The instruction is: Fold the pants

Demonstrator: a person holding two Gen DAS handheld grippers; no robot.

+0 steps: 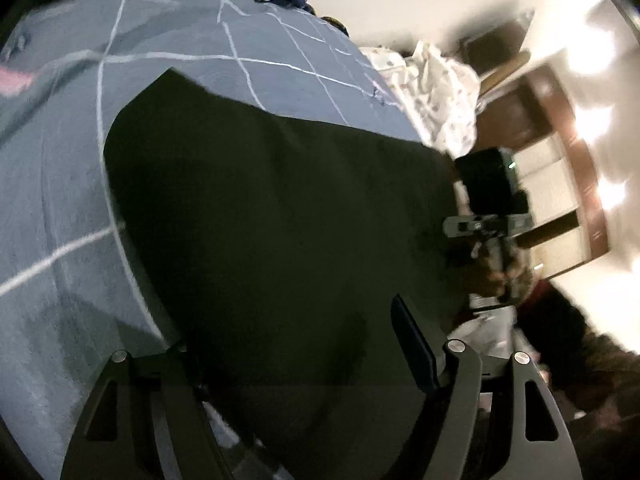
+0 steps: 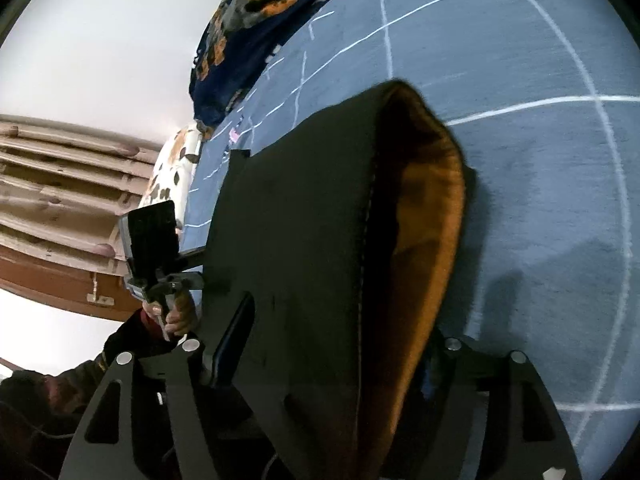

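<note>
Left wrist view, nearest first: the left gripper (image 1: 304,364) has dark cloth lying across the gap between its fingers, and only one finger (image 1: 412,344) shows clearly, so I cannot tell whether it is pinching the cloth or merely under it. Beyond it the pants (image 1: 272,208) spread as one broad dark sheet over the grey-blue bedsheet (image 1: 60,184) with its white grid lines. At the far right edge of the cloth sits the right gripper (image 1: 486,200), seen from outside with a hand below it.

Right wrist view tells the same from the other side. The right gripper (image 2: 332,360) also has the pants (image 2: 296,216) draped through its fingers, hiding the grip; again I cannot tell. An orange-brown lining (image 2: 424,216) shows where one edge curls over. The left gripper (image 2: 152,240) holds the opposite edge, well apart.

Judging by this, the pants appear lifted along one edge by both tools, mid-fold. The fold looks unfinished, with laying down and smoothing left. Farther off lie a dark patterned blanket (image 2: 256,20) and a spotted pillow (image 2: 172,172).
</note>
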